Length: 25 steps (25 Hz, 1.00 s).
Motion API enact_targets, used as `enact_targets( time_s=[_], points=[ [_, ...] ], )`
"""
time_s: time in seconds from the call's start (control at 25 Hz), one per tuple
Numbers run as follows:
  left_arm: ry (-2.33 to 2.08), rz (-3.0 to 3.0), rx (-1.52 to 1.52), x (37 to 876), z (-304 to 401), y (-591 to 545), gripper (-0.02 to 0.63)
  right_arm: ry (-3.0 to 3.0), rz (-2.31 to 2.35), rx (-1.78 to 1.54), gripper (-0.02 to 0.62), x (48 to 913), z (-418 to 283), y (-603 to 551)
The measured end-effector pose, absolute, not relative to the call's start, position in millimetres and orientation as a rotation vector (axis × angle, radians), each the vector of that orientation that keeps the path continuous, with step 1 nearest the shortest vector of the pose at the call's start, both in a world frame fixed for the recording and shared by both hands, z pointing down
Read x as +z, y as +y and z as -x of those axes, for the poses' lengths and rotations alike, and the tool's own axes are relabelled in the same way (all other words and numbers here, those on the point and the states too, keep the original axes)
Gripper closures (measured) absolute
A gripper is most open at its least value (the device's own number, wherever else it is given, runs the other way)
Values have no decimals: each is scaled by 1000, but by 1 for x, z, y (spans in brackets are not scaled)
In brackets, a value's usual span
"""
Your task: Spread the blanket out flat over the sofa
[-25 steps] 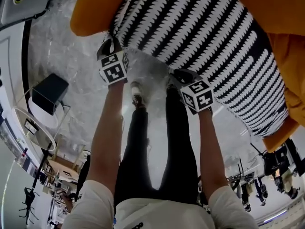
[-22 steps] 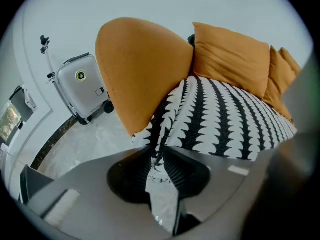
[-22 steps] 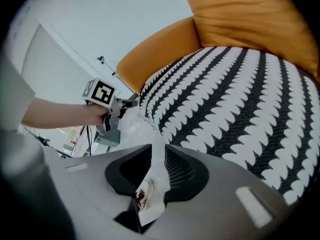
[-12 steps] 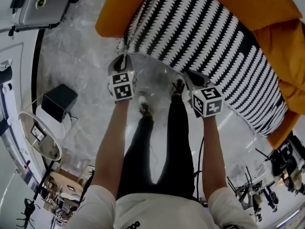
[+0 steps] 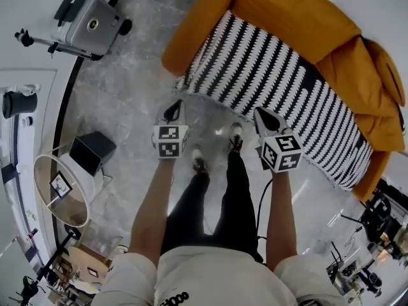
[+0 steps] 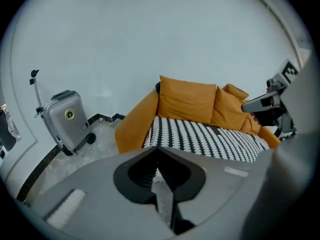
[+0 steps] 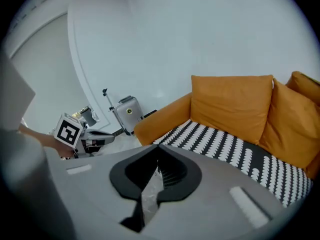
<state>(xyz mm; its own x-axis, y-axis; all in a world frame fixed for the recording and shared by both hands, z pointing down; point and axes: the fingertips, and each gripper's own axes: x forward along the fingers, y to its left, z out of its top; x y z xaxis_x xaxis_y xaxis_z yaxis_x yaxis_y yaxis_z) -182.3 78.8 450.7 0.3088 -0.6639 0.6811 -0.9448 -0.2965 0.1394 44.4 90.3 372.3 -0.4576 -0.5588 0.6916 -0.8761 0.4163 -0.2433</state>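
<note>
Blanket (image 5: pixel 280 88) lies spread flat across the sofa (image 5: pixel 299 18) seat. Left gripper (image 5: pixel 173 109), its jaws just closed on nothing, and right gripper (image 5: pixel 263 115), also clenched empty, hang above the floor (image 5: pixel 121 101).

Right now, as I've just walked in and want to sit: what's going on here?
A person stands before the orange sofa with a gripper in each hand. The black-and-white blanket lies spread over the seat. Neither gripper holds it: the left gripper has just closed its jaws on nothing, and the right gripper is shut and empty too, both short of the sofa.
</note>
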Motion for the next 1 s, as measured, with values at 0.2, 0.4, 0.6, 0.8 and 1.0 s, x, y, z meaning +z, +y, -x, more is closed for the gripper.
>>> enact_targets(
  time_s=[0.2, 0.4, 0.6, 0.8, 1.0],
  points=[
    [-1406, -2141, 652, 385, 180, 82, 597, -2210, -1227, 713, 592, 307, -28, 96],
    [-1421, -2194, 564, 309, 178, 82, 597, -2231, -1266, 624, 592, 240, -30, 102],
    [-1426, -2301, 534, 236, 173, 89, 597, -2276, -1296, 523, 592, 172, -35, 110],
    [-1451, -2379, 530, 177, 173, 98, 597, -2316, -1320, 421, 592, 114, -32, 116],
    [-1451, -2481, 518, 126, 165, 109, 597, -2359, -1318, 294, 592, 62, -25, 126]
  ],
)
